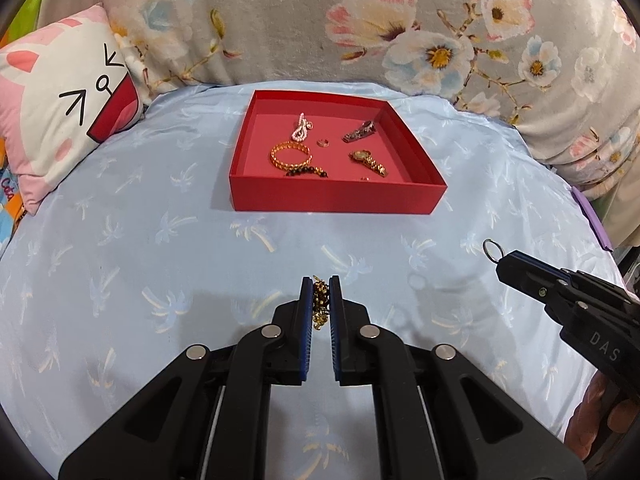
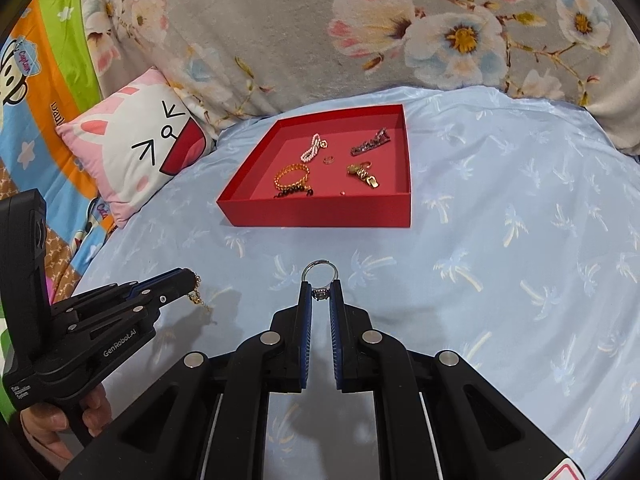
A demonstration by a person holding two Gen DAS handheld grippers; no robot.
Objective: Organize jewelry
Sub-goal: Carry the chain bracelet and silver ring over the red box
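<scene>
1. The left tongs (image 1: 321,286) pinch a bunched gold chain (image 1: 320,306) between blue pads, held above the bed (image 1: 160,240).
2. The right tongs (image 2: 320,286) pinch a silver ring (image 2: 318,274); its hoop stands up past the tips, and what looks like a small stone sits between the pads.
3. Ahead, well apart from both, sits a shallow red tray (image 1: 336,200) with straight low walls, its near edge facing the tongs.
4. Inside lie a gold bangle (image 1: 289,154), dark beads (image 1: 306,172), a pearl strand (image 1: 301,126), a gold watch (image 1: 368,161), and a sparkly clip (image 1: 360,131).
5. Smooth pale-blue sheet with palm prints lies bare between tongs and tray.
6. A cat-face pillow (image 1: 60,120) sits left; a plush floral blanket (image 1: 360,20) lies behind.
</scene>
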